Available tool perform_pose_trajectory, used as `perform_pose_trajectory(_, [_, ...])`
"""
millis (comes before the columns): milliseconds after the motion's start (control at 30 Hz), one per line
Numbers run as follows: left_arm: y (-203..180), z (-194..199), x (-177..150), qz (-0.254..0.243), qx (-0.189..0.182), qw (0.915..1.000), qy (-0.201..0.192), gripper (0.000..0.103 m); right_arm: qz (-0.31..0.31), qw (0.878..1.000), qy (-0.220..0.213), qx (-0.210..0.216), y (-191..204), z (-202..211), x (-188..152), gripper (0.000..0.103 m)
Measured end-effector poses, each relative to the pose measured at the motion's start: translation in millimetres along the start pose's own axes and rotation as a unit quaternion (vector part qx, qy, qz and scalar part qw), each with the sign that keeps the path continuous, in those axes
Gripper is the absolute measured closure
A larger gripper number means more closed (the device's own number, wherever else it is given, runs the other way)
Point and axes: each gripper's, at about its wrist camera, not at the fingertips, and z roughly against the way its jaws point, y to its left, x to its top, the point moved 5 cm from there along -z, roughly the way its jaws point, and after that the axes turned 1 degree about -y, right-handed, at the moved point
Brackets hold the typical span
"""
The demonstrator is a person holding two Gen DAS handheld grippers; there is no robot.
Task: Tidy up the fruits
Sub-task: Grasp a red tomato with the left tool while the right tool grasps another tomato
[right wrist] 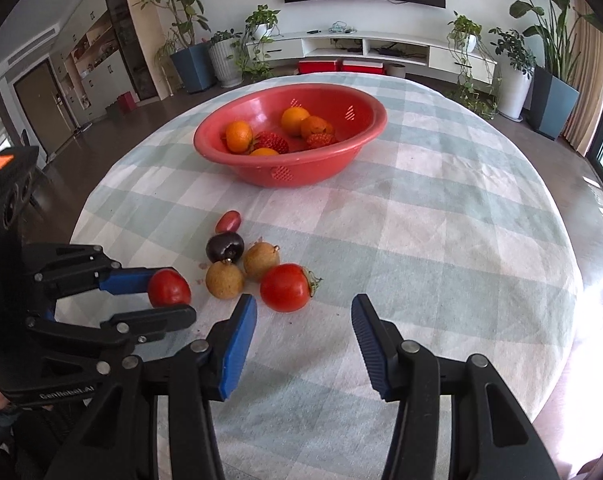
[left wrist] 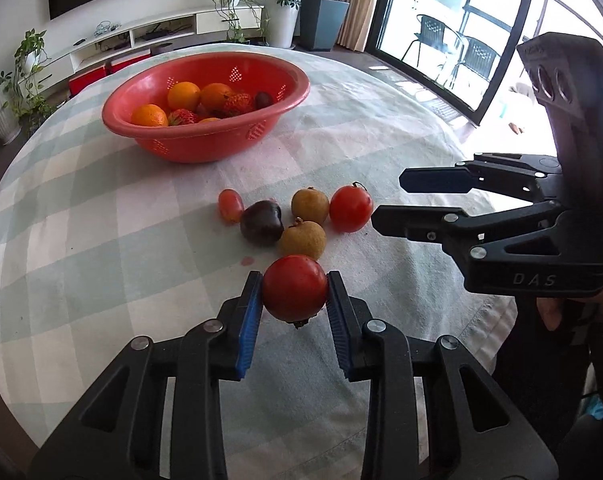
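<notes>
Pinching a round red tomato (left wrist: 294, 293) between its blue pads, the left gripper (left wrist: 293, 300) has its fruit. The red plastic colander bowl (left wrist: 221, 136) sits straight ahead, well apart, past the loose fruit pile. The right gripper (right wrist: 303, 344) is spread wide and empty, nearer the other glossy red tomato (right wrist: 286, 287) just ahead.
</notes>
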Motion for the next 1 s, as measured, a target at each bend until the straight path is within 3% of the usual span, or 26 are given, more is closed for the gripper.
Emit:
perform_pose_trajectory(567, [54.7, 23.5, -4.9, 0.047, 0.016, 0.9987, -0.013, 0.073, 0.058, 0.996, 0.062, 0.008, 6.2, -38.6, 6.9, 0.057])
perform_pose_trajectory(1000, [59.2, 23.2, 4.9, 0.048, 0.013, 0.9986, -0.018, 0.073, 0.061, 0.996, 0.058, 0.024, 9.3, -33.7, 7.4, 0.064])
